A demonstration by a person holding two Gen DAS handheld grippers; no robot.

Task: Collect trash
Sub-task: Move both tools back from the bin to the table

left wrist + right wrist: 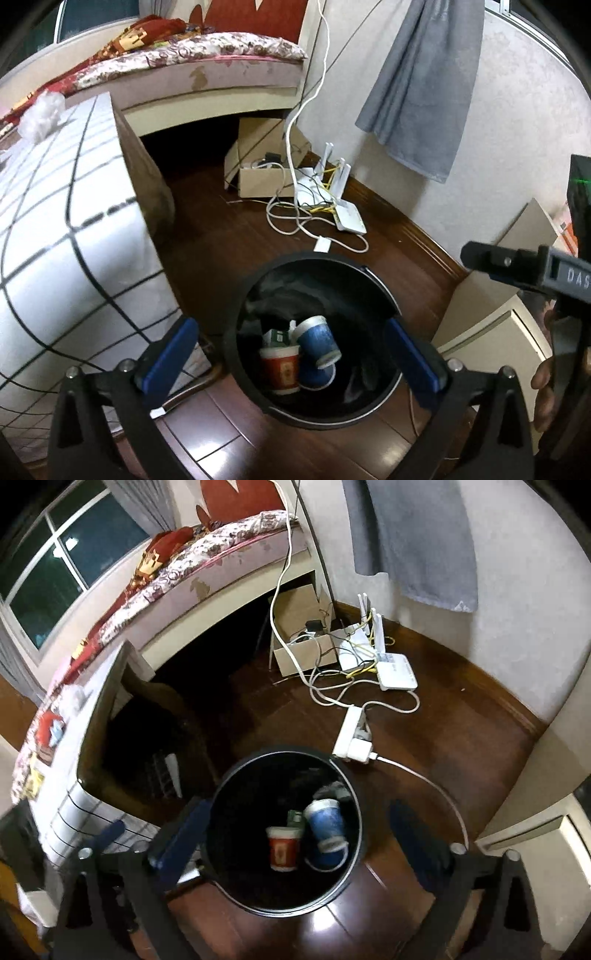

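Observation:
A round black trash bin (306, 256) stands on the dark wooden floor. Inside it lie a red paper cup (282, 369), a blue paper cup (317, 339) tipped over a second blue cup (314, 376), and a small green carton (277, 336). My left gripper (295, 354) hangs open above the bin's mouth, with nothing between its blue pads (173, 354). The right wrist view shows the same bin (273, 751), red cup (282, 851) and blue cup (327, 825). My right gripper (295, 838) is open over it and holds nothing. Its black body (517, 269) shows at the right edge of the left wrist view.
A table under a white grid cloth (55, 240) stands close on the bin's left. Behind are a bed (207, 74), a cardboard box (258, 177), a white router (347, 218) with tangled cables and a power strip (352, 738). A grey towel (417, 92) hangs on the wall. A pale cabinet (491, 332) is at the right.

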